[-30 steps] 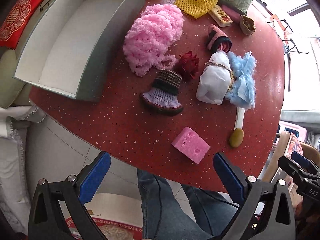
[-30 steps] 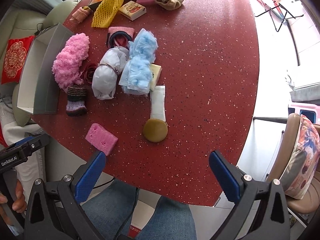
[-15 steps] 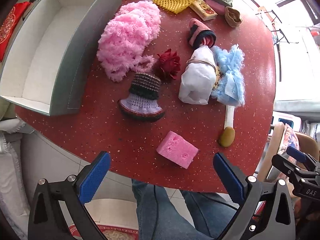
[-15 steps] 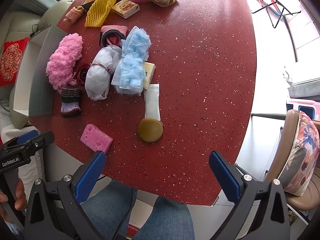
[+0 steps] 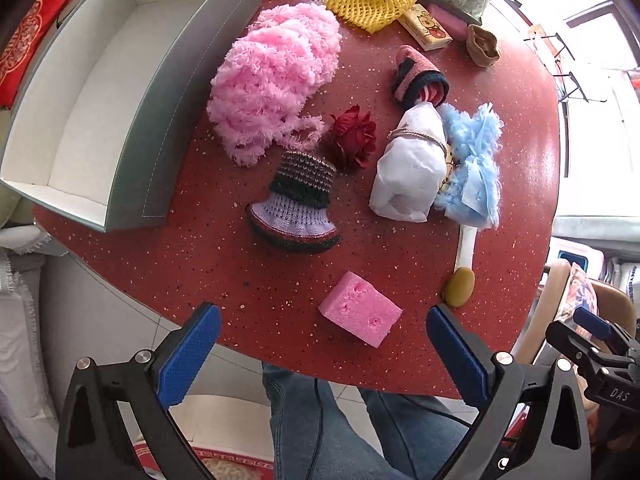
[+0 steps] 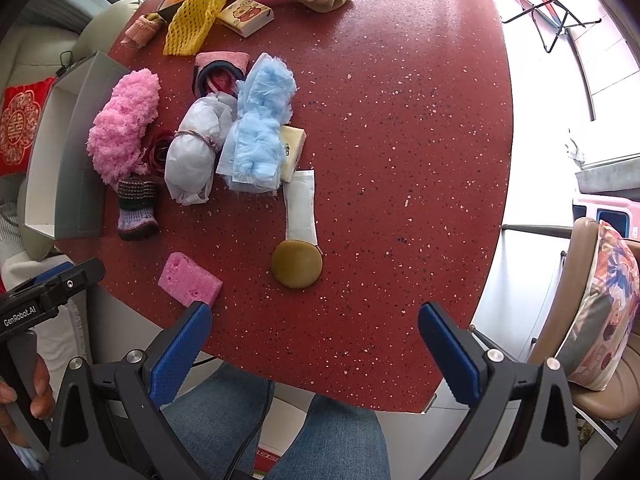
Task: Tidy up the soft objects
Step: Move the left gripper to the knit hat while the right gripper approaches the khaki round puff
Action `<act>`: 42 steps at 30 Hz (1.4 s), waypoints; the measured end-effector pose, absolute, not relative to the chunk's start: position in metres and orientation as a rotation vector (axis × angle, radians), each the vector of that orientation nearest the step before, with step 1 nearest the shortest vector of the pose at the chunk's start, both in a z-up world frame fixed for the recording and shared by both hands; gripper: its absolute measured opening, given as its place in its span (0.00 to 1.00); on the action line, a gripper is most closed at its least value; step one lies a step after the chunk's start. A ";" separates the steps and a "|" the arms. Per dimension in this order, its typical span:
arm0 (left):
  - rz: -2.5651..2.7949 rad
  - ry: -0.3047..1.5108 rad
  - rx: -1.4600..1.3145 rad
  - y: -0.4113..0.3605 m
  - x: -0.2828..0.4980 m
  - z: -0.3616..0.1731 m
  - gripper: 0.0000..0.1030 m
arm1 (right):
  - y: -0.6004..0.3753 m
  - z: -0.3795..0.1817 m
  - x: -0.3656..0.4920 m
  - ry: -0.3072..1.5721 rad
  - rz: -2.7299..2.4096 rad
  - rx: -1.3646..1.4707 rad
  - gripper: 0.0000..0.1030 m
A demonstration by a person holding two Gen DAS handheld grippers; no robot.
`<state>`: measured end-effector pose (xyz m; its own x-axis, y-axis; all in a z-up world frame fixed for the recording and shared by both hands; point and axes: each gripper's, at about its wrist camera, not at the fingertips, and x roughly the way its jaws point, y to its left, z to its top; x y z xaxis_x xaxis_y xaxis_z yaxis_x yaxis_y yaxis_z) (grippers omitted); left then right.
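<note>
red table [image 5: 520, 80] with the open grey box [image 5: 80, 92] on its left side, box interior bare, so by my read nothing is sorted yet and the whole pile is left. soft stuff sits right of the box, largest down: pink fluffy bundle [image 5: 272, 80] just beside the box wall, white tied pouch [image 5: 408, 168] touching the blue fluffy duster [image 5: 472, 160], knit hat [image 5: 300, 204], red flower [image 5: 354, 136], pink sponge [image 5: 360, 308] alone at the near edge. left gripper [image 5: 322, 354] and right gripper [image 6: 314, 350] both hover off the near edge, fingers spread wide and holding nothing; sponge looks like the closest first pick for the left.
</note>
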<state>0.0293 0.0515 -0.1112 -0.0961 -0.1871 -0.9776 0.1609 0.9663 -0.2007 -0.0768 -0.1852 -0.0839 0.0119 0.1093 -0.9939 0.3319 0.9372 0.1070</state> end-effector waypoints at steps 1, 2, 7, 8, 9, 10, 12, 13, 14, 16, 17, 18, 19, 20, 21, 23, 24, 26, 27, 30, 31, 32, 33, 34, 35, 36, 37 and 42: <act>-0.287 1.639 -0.019 0.052 0.029 -0.111 1.00 | -0.185 -0.084 -0.077 1.560 -0.180 0.352 1.00; -0.284 1.637 -0.018 0.052 0.029 -0.111 1.00 | -0.185 -0.084 -0.077 1.562 -0.180 0.353 1.00; -0.265 1.635 0.001 0.054 0.030 -0.112 1.00 | -0.185 -0.088 -0.079 1.570 -0.184 0.361 1.00; -0.264 1.637 0.002 0.054 0.030 -0.112 1.00 | -0.185 -0.089 -0.078 1.571 -0.184 0.361 1.00; -0.262 1.639 0.002 0.054 0.030 -0.113 1.00 | -0.185 -0.090 -0.079 1.573 -0.183 0.361 1.00; -0.259 1.641 0.003 0.055 0.030 -0.114 1.00 | -0.184 -0.090 -0.078 1.575 -0.182 0.361 1.00; -0.256 1.644 0.009 0.055 0.031 -0.114 1.00 | -0.184 -0.091 -0.078 1.577 -0.181 0.361 1.00; -0.255 1.643 0.013 0.055 0.031 -0.115 1.00 | -0.184 -0.091 -0.078 1.578 -0.179 0.360 1.00; -0.254 1.642 0.015 0.054 0.031 -0.114 1.00 | -0.184 -0.091 -0.078 1.578 -0.179 0.360 1.00; -0.252 1.641 0.019 0.054 0.032 -0.115 1.00 | -0.184 -0.092 -0.077 1.579 -0.177 0.359 1.00; -0.251 1.641 0.020 0.053 0.032 -0.115 1.00 | -0.184 -0.092 -0.077 1.579 -0.179 0.360 1.00; -0.251 1.642 0.020 0.053 0.033 -0.115 1.00 | -0.184 -0.092 -0.077 1.579 -0.179 0.360 1.00; -0.251 1.642 0.019 0.053 0.033 -0.115 1.00 | -0.184 -0.092 -0.077 1.580 -0.179 0.360 1.00; -0.250 1.641 0.019 0.052 0.034 -0.115 1.00 | -0.184 -0.092 -0.076 1.580 -0.179 0.360 1.00; -0.250 1.641 0.021 0.052 0.034 -0.115 1.00 | -0.184 -0.092 -0.076 1.581 -0.179 0.359 1.00; -0.250 1.641 0.022 0.051 0.035 -0.115 1.00 | -0.184 -0.093 -0.075 1.582 -0.179 0.358 1.00; -0.249 1.641 0.024 0.051 0.035 -0.115 1.00 | -0.184 -0.094 -0.075 1.584 -0.177 0.358 1.00; -0.244 1.641 0.035 0.050 0.036 -0.115 1.00 | -0.185 -0.095 -0.074 1.588 -0.176 0.356 1.00; -0.240 1.641 0.040 0.050 0.037 -0.116 1.00 | -0.185 -0.095 -0.074 1.589 -0.175 0.356 1.00; -0.234 1.642 0.058 0.048 0.039 -0.118 1.00 | -0.187 -0.098 -0.072 1.595 -0.178 0.355 1.00; -0.232 1.642 0.064 0.047 0.039 -0.119 1.00 | -0.187 -0.099 -0.071 1.596 -0.179 0.354 1.00; -0.229 1.642 0.071 0.046 0.040 -0.121 1.00 | -0.188 -0.101 -0.071 1.598 -0.182 0.352 1.00; -0.227 1.639 0.079 0.045 0.041 -0.122 1.00 | -0.188 -0.102 -0.070 1.601 -0.183 0.352 1.00; -0.225 1.638 0.089 0.044 0.041 -0.124 1.00 | -0.188 -0.105 -0.070 1.604 -0.184 0.351 1.00; -0.223 1.639 0.099 0.043 0.042 -0.126 1.00 | -0.188 -0.107 -0.070 1.607 -0.184 0.349 1.00; -0.222 1.639 0.106 0.042 0.042 -0.128 1.00 | -0.188 -0.110 -0.069 1.610 -0.185 0.348 1.00; -0.221 1.639 0.112 0.041 0.043 -0.131 1.00 | -0.187 -0.113 -0.070 1.615 -0.185 0.347 1.00; -0.211 1.626 0.150 0.036 0.046 -0.144 1.00 | -0.186 -0.130 -0.072 1.629 -0.188 0.351 1.00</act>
